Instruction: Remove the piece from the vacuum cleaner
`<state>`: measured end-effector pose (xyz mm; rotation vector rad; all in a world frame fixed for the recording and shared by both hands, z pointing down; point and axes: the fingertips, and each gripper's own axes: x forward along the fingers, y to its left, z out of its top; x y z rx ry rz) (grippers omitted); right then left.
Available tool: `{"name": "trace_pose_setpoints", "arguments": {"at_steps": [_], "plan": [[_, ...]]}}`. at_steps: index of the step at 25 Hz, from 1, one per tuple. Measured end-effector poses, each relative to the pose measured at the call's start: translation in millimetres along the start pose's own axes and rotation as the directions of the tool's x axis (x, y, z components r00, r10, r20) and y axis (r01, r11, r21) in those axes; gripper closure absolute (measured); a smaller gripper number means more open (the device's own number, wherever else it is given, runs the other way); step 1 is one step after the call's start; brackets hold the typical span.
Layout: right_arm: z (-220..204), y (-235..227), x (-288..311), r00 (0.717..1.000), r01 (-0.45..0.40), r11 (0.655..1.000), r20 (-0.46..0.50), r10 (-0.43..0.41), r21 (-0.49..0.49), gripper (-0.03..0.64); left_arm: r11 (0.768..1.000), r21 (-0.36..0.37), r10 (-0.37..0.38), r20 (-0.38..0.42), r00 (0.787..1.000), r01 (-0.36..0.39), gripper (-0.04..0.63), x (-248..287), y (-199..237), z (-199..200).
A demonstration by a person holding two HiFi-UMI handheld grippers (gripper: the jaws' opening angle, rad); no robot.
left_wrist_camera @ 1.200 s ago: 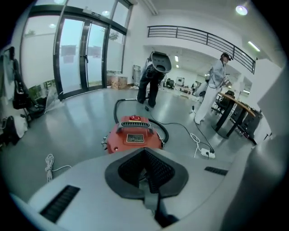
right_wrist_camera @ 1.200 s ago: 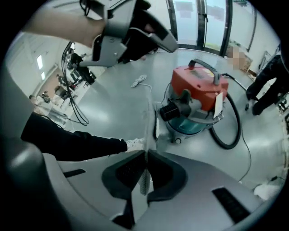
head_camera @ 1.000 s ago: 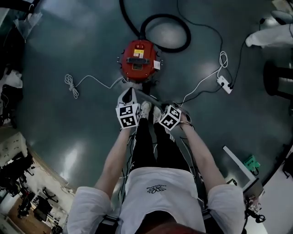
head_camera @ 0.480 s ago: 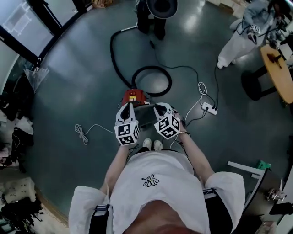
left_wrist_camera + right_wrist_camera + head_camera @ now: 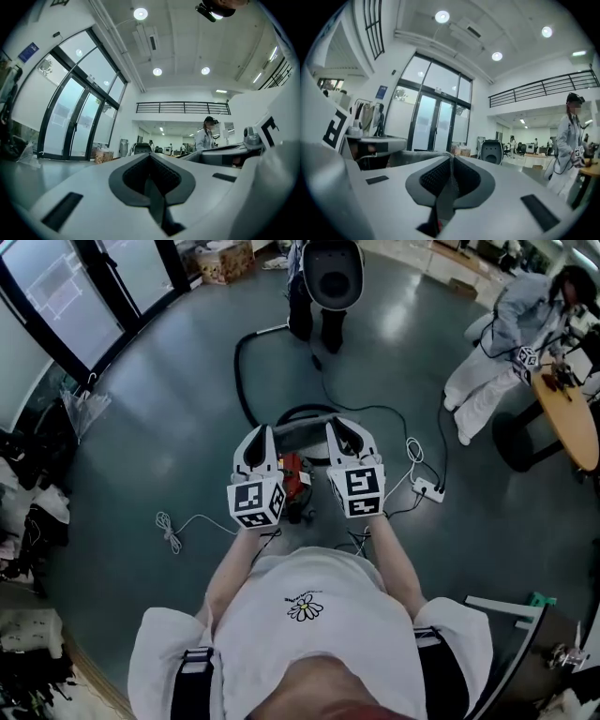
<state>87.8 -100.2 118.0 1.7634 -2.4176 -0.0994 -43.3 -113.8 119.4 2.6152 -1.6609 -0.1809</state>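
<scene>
The red vacuum cleaner [image 5: 293,474] stands on the floor, half hidden between my two grippers. A flat grey piece [image 5: 305,434] hangs in the air above it and spans from one gripper's tips to the other's. My left gripper [image 5: 260,437] and my right gripper [image 5: 342,432] are raised side by side, each with its jaws shut on an end of that piece. In the left gripper view the left gripper [image 5: 150,157] has its jaws pressed together, with the grey piece [image 5: 220,157] off to the right. In the right gripper view the right gripper [image 5: 451,159] is shut too, and the piece [image 5: 415,157] runs in from the left.
The vacuum's black hose [image 5: 246,381] loops across the floor behind it. A white power strip [image 5: 428,489] lies to the right and a coiled white cable [image 5: 172,529] to the left. A white rounded machine [image 5: 330,273] stands far ahead. A person in white [image 5: 506,343] sits by a wooden table [image 5: 572,418].
Both grippers rose from low by the vacuum cleaner to chest height, and the grey piece came up between them. The vacuum now sits lower and farther below.
</scene>
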Motion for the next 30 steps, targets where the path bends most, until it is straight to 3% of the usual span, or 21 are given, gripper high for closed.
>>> {"name": "trace_pose_setpoints", "arguments": {"at_steps": [3,12,21,30], "plan": [[8,-2,-2,0.998,0.001,0.996,0.058,-0.006,0.091,0.583,1.0,0.027,0.003,0.025,1.0,-0.004,0.594,-4,4,8],[7,7,-5,0.999,0.001,0.978,0.049,-0.012,0.208,0.583,0.998,0.034,0.045,0.037,0.998,-0.046,0.594,-16,11,25],[28,20,7,0.998,-0.043,0.98,0.055,0.032,0.195,0.583,0.995,0.012,0.097,0.031,0.995,-0.097,0.594,-16,28,40],[53,32,-6,0.997,-0.051,0.982,0.061,0.04,0.18,0.583,0.995,0.008,0.103,0.042,0.994,-0.103,0.594,-31,30,64]]}}
